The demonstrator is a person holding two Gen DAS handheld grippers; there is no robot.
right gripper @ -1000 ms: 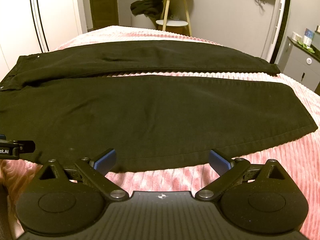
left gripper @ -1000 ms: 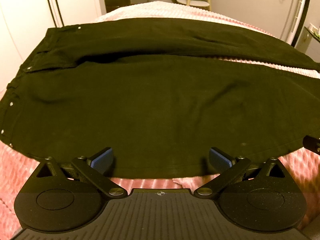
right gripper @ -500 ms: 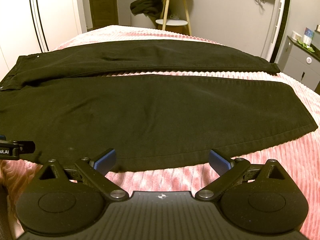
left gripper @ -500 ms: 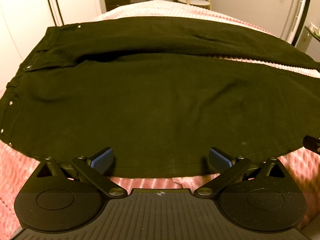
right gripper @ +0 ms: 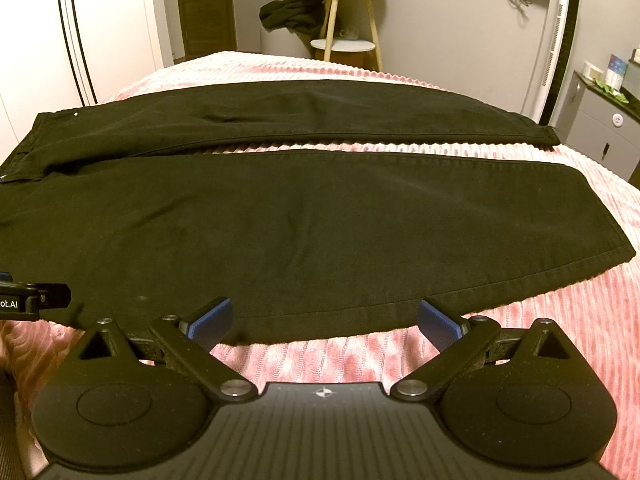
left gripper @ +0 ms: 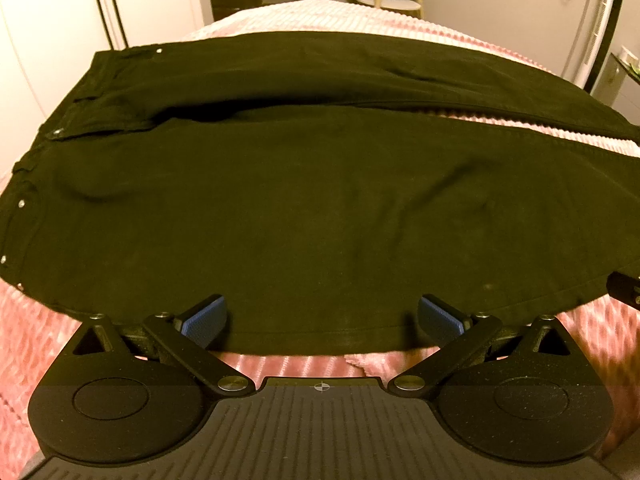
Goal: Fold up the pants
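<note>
Black pants (left gripper: 304, 208) lie flat and spread on a pink ribbed bedspread (left gripper: 36, 328), waistband to the left, both legs running right. In the right wrist view the pants (right gripper: 304, 232) show both legs side by side with a pink gap between them and the hems at the right. My left gripper (left gripper: 322, 322) is open and empty at the near edge of the near leg, close to the hip. My right gripper (right gripper: 324, 322) is open and empty at the same near edge, further toward the hem.
The bedspread (right gripper: 560, 320) extends around the pants. Behind the bed stand a small wooden side table (right gripper: 348, 36) with dark clothes (right gripper: 292, 10) draped by it, a white wardrobe (right gripper: 48, 40) at left, and a grey cabinet (right gripper: 600, 132) at right.
Both grippers have crept slightly forward toward the near edge of the pants. Both stay open; the pants have not moved.
</note>
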